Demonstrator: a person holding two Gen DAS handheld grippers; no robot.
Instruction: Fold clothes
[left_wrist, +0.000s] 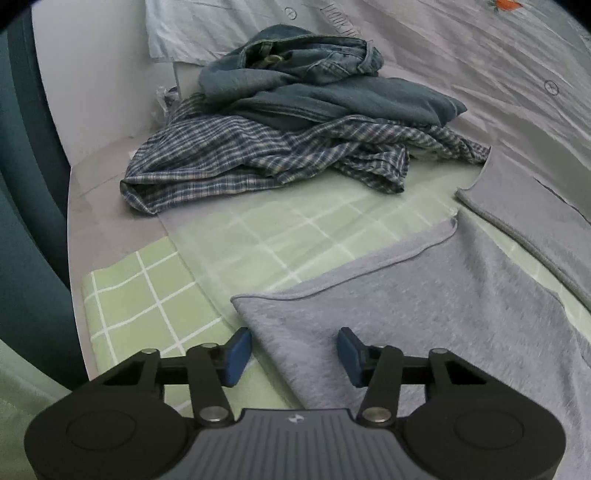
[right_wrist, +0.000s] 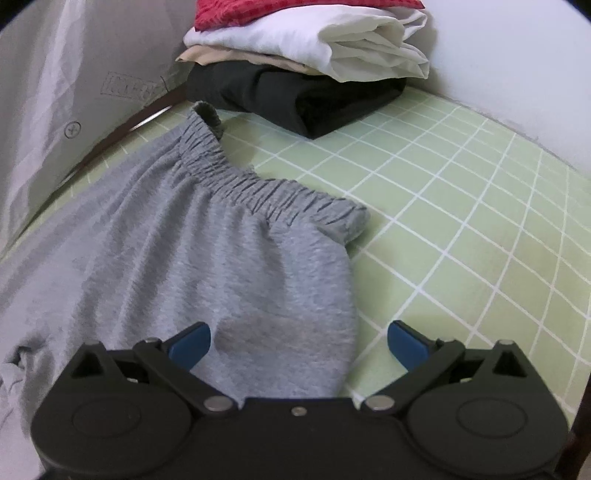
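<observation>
Left gripper (left_wrist: 291, 354) nearest, jaws half-wide over grey pants (left_wrist: 424, 295) leg hem, nothing pinched yet. Right gripper (right_wrist: 299, 341) wide open near waistband (right_wrist: 266, 192). Pants flat on green checked sheet (right_wrist: 461, 221). I reckon grab stage; next I pinch both ends, fold.

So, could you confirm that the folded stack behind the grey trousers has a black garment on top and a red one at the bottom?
Not quite: the order is reversed. The right wrist view shows the red garment on top and the black one at the bottom.
</observation>
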